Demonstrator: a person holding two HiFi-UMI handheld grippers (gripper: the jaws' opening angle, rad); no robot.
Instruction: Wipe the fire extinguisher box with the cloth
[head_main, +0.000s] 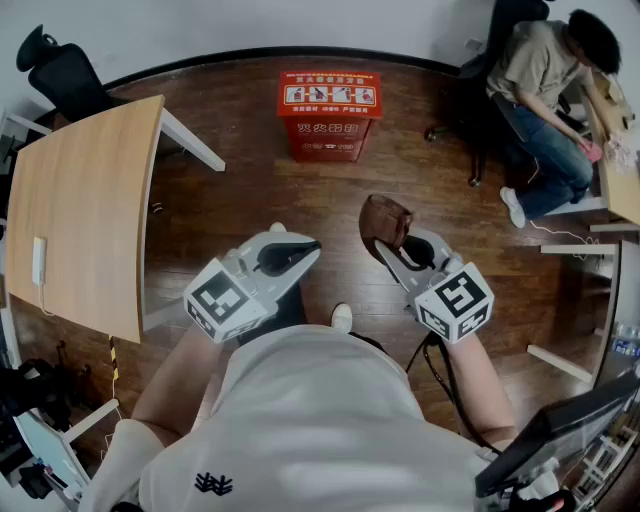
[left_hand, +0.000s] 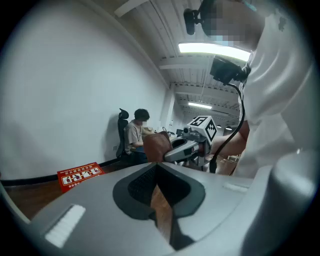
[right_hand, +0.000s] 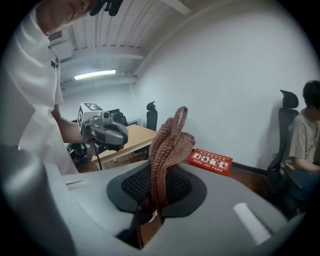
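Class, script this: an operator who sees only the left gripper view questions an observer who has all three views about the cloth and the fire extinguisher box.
Operator: Is the cloth really gripped, or just draped over the right gripper?
Observer: It is gripped. The right gripper view shows the right gripper with its jaws shut on the brown cloth, which stands up above them.
Operator: Where is the box relative to the grippers?
Observer: In the head view the red fire extinguisher box stands on the wooden floor. It is ahead of the left gripper and the right gripper, and the cloth is not touching it.
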